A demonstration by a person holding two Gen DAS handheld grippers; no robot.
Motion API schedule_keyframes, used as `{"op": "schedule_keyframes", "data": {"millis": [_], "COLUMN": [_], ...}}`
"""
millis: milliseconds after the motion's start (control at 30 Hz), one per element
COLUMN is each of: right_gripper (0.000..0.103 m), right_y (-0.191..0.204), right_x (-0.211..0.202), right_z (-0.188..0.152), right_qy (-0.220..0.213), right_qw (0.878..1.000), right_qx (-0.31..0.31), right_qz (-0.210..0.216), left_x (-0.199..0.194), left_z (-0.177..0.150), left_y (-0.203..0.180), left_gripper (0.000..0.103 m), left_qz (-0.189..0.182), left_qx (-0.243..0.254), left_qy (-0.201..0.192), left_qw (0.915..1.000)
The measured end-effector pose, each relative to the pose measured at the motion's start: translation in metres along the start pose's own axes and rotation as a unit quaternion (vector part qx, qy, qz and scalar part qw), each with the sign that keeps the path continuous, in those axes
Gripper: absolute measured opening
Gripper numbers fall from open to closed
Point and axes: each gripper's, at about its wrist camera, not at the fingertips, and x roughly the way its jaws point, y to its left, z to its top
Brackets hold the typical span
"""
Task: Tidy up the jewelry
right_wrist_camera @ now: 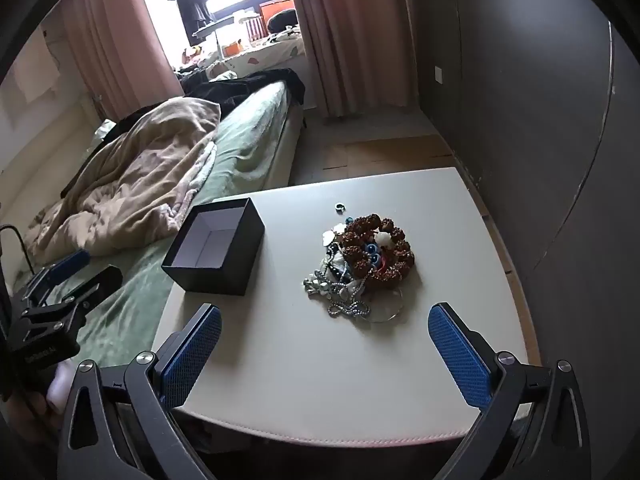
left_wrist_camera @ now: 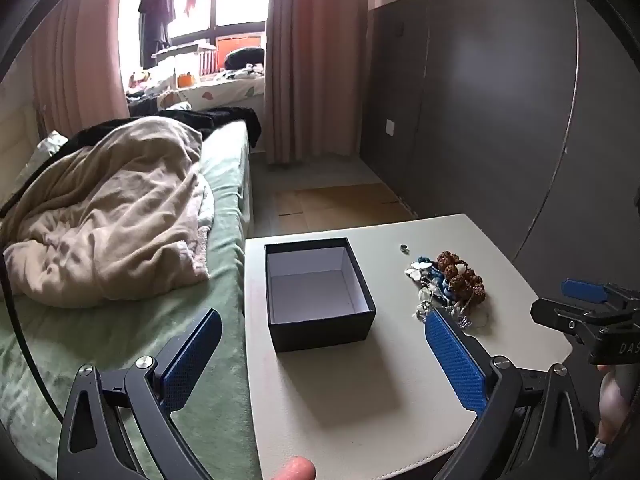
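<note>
Both grippers, left gripper (left_wrist_camera: pixel 322 354) and right gripper (right_wrist_camera: pixel 325 346), hovered with jaws wide apart and empty; the jewelry pile (right_wrist_camera: pixel 362 266) lay beyond them on the white desk (right_wrist_camera: pixel 312 368), beside an open box (right_wrist_camera: pixel 216 254), near a bed (left_wrist_camera: pixel 224 168).

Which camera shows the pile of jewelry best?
The right wrist view: the jewelry pile lies unobstructed near mid-frame. In the left wrist view the pile sits off to the right, its near end hidden behind a blue pad.

One open black box (right_wrist_camera: pixel 214 256), one jewelry heap (right_wrist_camera: pixel 360 268) — one loose ring (right_wrist_camera: pixel 339 208)
</note>
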Motion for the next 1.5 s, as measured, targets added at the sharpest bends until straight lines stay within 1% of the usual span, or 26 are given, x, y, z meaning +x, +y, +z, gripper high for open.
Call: {"op": "schedule_keyframes", "data": {"millis": [67,100,267,333,967,1100,1300,1500], "right_gripper": [0.103,0.103,0.103,0.103,0.103,0.103,0.103,0.103], "right_y": [-0.002,-0.003,-0.001,0.002,-0.001,-0.003,-0.003,-0.004], "right_x": [-0.001,-0.001,-0.001,-0.002,-0.007,-0.011,-0.013,-0.015], "right_z": [0.000,0.001,-0.001,-0.002,0.001,0.002,0.002,0.002], "right_qy": [-0.002,0.000,-0.003,-0.004,-0.023,-0.027,-0.028,-0.030], "right_qw": [1.000,1.000,1.000,1.000,1.000,1.000,1.000,1.000], "right_qx": [0.005,0.005,0.002,0.000,-0.009,-0.005,-0.003,0.002], "right_qz": [0.008,0.009,0.004,0.004,-0.005,-0.002,-0.003,-0.001], "left_x": [0.000,0.000,0.008,-0.001,0.000,0.002,0.002,-0.001], "left_z": [0.000,0.004,0.012,0.001,-0.001,-0.001,-0.001,0.000], "left_y": [-0.001,0.006,0.016,0.002,0.000,0.002,0.004,0.006], "left_gripper": [0.102,0.102,0.102,0.102,0.102,0.102,0.102,0.102], "left_qz": [-0.001,-0.007,-0.010,0.001,0.008,0.006,0.003,0.005], "left_qx": [-0.002,-0.012,-0.013,-0.005,-0.002,-0.004,0.000,-0.007], "left_qy": [0.002,0.005,0.011,-0.006,-0.008,-0.004,-0.007,-0.012], "left_qw": [1.0000,0.9999,0.9998,1.0000,0.9999,1.0000,1.0000,0.9999]}}
